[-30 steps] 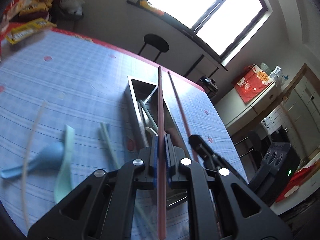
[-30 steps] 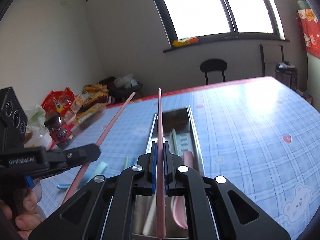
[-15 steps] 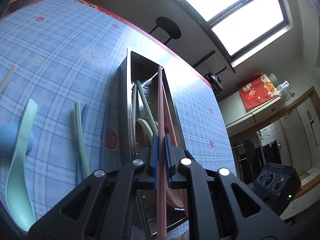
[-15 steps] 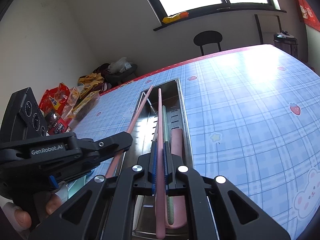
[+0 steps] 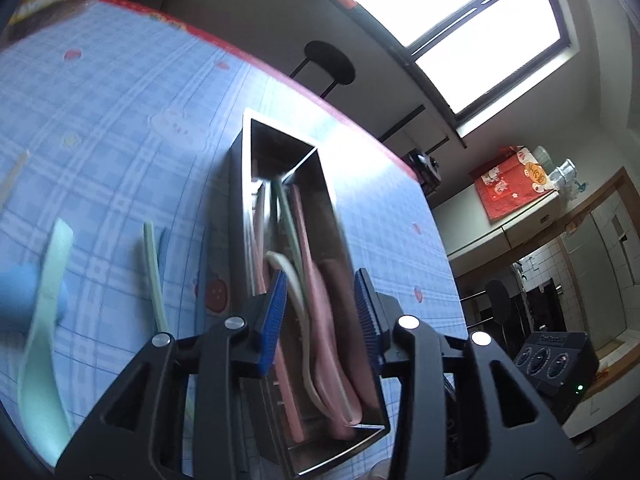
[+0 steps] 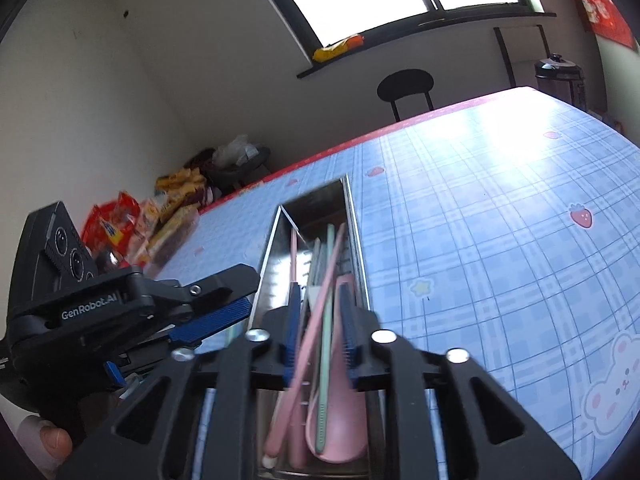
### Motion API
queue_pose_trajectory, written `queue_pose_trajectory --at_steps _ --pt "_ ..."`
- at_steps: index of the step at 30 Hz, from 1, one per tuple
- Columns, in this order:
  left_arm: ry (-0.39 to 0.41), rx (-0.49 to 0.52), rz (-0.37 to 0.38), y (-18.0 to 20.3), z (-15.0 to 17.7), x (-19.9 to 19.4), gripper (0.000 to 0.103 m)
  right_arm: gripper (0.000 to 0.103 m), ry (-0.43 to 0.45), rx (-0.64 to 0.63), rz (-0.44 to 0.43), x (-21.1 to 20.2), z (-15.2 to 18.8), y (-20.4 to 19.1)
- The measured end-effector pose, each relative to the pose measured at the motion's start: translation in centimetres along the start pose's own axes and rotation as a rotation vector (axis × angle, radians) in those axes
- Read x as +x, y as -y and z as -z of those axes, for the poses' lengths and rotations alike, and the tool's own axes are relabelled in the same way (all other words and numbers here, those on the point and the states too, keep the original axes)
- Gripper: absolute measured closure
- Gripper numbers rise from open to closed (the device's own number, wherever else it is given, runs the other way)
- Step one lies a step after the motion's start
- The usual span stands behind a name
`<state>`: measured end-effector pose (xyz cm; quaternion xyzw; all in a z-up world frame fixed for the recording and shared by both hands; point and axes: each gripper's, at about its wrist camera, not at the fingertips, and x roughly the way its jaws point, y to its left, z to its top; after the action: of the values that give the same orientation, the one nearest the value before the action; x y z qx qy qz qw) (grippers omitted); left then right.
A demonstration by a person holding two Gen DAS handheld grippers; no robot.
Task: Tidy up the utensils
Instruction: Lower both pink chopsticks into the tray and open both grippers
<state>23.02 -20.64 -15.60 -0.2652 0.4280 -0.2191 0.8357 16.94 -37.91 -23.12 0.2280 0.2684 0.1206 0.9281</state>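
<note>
Both grippers hang over the near end of the steel tray [image 5: 326,184], which lies lengthwise on the blue checked tablecloth [image 6: 480,240]. The left gripper [image 5: 320,312] has its blue pads parted and its jaws are opening; nothing is pinched between them, and the tray's contents show through the gap. The right gripper [image 6: 320,320] is likewise parted, jaws opening. A pink chopstick [image 6: 316,308] slants across the gap between its pads, clear of both as far as can be seen and blurred; its lower end lies inside the tray.

Inside the tray lie further pink sticks, a pale green stick [image 6: 326,320], a pink spoon [image 6: 340,432] at the near end and a cream-coloured curved piece [image 5: 298,312].

Judged step: release of a pair of chopsticks into the tray, almost complete.

Outstanding items lie on the cloth to the left of the tray in the left wrist view: a mint green stick [image 5: 154,276] near the tray's left wall, a mint green spoon [image 5: 44,328] further left, and a blue spoon [image 5: 24,294] touching or overlapping it, all blurred.

Judged next move: draw both grippers back clear of the tray rim without catching the slanted chopstick, then carry the left gripper to the mint green stick, approaching low along its length for a pinch.
</note>
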Motion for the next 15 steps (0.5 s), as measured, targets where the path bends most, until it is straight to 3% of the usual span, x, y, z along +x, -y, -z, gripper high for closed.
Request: queue_pose_trajectory --at_steps 1,3,4,6,8,15 --pt "0.022 0.019 0.005 0.4 -0.3 -0.9 0.057 0.062 0.022 0.009 -0.005 -0.4 -0.1 0.1" --pt "0.066 0.06 0.001 1.0 -0.9 -2.6 0.043 0.036 0.056 0.018 -0.005 -1.0 -0.3 0.1" --pt "0.097 0.092 -0.013 1.3 -1.2 -3.8 0.037 0.029 0.068 0.022 -0.006 -1.2 -0.3 0.1" --pt "0.146 0.131 -0.03 1.1 -1.9 -6.1 0.013 0.011 0.097 0.028 -0.008 -1.5 -0.3 0.0" --pt "0.193 0.165 -0.051 1.1 -2.4 -8.2 0.009 0.006 0.121 0.018 -0.007 -1.8 -0.3 -0.4" --pt "0.297 0.289 -0.232 -1.4 -2.1 -15.1 0.006 0.006 0.141 -0.126 0.042 -2.0 0.4 -3.2"
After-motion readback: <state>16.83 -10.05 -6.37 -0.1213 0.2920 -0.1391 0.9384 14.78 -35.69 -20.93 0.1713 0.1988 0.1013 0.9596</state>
